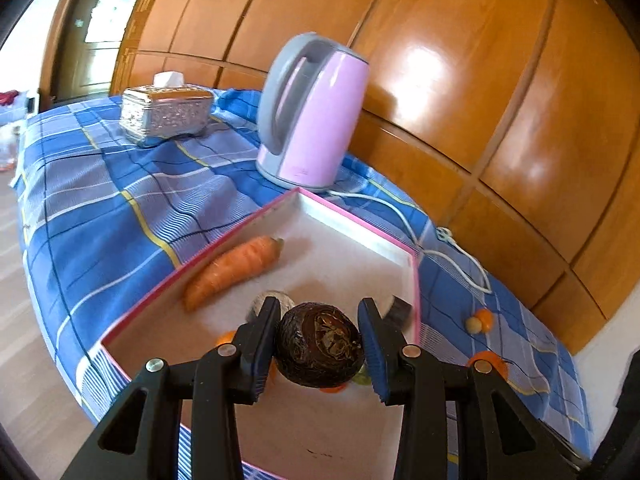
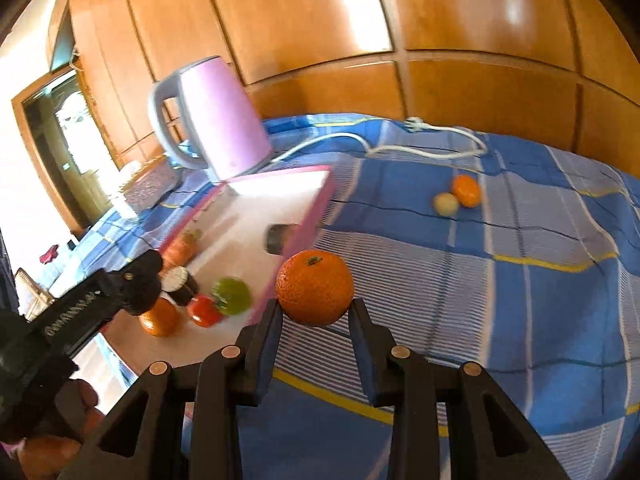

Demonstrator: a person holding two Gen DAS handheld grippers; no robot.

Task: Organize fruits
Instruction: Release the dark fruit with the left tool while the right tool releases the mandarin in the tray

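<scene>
My left gripper [image 1: 320, 308] is shut on a dark brown round fruit [image 1: 320, 350] and holds it above the white tray with a pink rim [image 1: 240, 225]. A carrot [image 1: 232, 270] lies along the tray's left wall. My right gripper [image 2: 316, 305] is shut on an orange [image 2: 315, 288], lifted over the blue checked cloth just right of the tray's pink wall [image 2: 306, 236]. The right wrist view shows more in the tray: a green fruit [image 2: 232, 295], a red tomato [image 2: 204, 311], another orange [image 2: 160, 318] and a dark piece with a white top [image 2: 180, 284].
A pink kettle [image 1: 312, 112] stands behind the tray, its white cord [image 2: 420, 150] trailing over the cloth. A silver tissue box [image 1: 166, 114] sits farther left. A small orange [image 2: 466, 191] and a pale round fruit [image 2: 446, 204] lie together on the cloth. Wooden panels back the table.
</scene>
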